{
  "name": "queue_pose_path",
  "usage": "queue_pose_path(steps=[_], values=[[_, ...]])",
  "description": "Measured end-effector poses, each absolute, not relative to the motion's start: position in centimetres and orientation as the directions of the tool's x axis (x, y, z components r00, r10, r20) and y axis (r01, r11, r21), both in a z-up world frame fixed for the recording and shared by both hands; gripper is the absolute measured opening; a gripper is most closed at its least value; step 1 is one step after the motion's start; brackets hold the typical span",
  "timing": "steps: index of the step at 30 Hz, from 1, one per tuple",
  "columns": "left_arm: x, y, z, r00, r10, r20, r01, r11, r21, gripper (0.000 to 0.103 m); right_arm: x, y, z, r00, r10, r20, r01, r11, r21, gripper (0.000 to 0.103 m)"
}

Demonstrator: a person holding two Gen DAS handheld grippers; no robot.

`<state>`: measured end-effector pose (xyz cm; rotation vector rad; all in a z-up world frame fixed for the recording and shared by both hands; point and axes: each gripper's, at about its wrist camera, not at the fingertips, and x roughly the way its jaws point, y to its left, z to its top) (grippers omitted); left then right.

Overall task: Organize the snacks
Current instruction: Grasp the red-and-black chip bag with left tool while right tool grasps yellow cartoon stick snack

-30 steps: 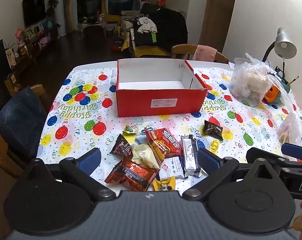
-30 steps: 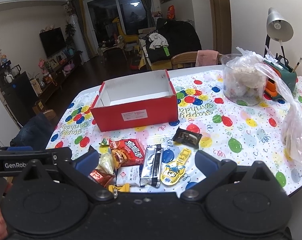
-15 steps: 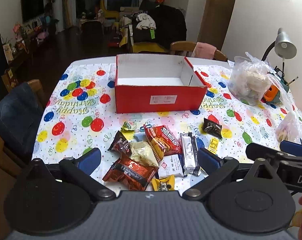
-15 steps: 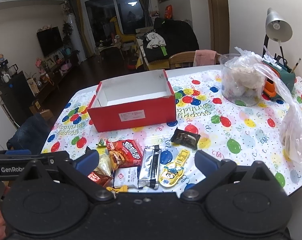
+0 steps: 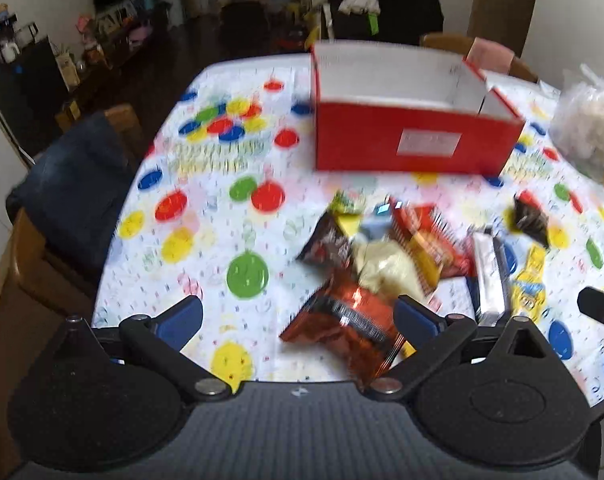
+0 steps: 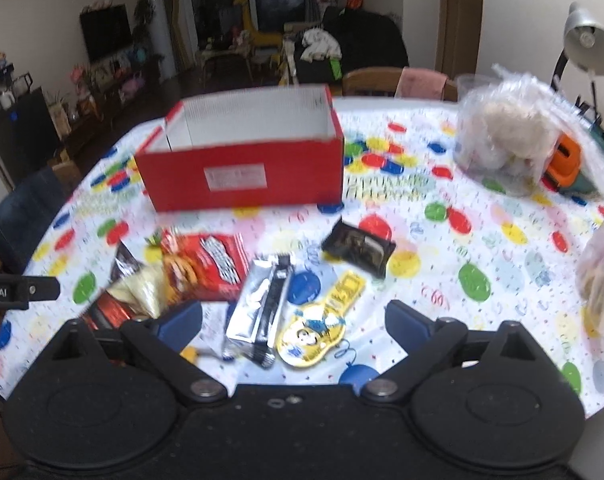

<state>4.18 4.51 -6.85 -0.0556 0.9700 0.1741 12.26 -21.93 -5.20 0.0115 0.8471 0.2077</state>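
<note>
Plainly, from the left wrist view, the left gripper [image 5: 298, 314] stands wide open and holds nothing, its blue pads straddling the near end of the snack heap by the table's near edge. The orange-red foil packet [image 5: 344, 330] lies closest, just inside the right-hand pad; I judge it light, crinkly and slick, best pinched across its flat middle or by a sealed end seam, since puffed foil can squirt out of a hard squeeze. Beside it a pale bag [image 5: 386, 266] and a red snack bag [image 5: 430, 240] overlap, so lifting one may drag its neighbour. The red box [image 5: 414, 142], open-topped and seemingly empty, sits toward the table's far edge, well apart from the pile. In the right wrist view, the right gripper [image 6: 294, 320] is also empty, its jaws wide but beginning to close, with a silver wrapper [image 6: 260, 306] and a yellow cartoon packet [image 6: 318, 328] lying between them, untouched. A small dark packet [image 6: 359, 249] lies alone nearer the table's middle. The balloon-print tablecloth [image 6: 482, 240] looks smooth and plastic, likely slippery. Beyond, a dim living room; a desk lamp [image 6: 590, 44] and a clear bag [image 6: 506, 136] occupy the far right corner.
</note>
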Motion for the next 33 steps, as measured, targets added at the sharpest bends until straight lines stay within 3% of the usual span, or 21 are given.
queue_pose_path(steps=[8, 23, 33], values=[[5.2, 4.5, -10.0, 0.503, 0.027, -0.864, -0.153, 0.986, -0.058, 0.100, 15.3, -22.2, -8.7, 0.582, 0.222, -0.783, -0.203, 0.971, 0.125, 0.096], [9.8, 6.6, -13.3, 0.328, -0.042, -0.944, -0.482, 0.852, -0.206, 0.098, 21.3, -23.9, -13.0, 0.473, 0.162, -0.866, -0.018, 0.985, 0.174, 0.077], [11.1, 6.8, -14.7, 0.276, -0.017, -0.961, -0.562, 0.808, -0.175, 0.098, 21.1, -21.4, -13.8, 0.430, 0.135, -0.893, -0.065, 0.991, 0.119, 0.074]])
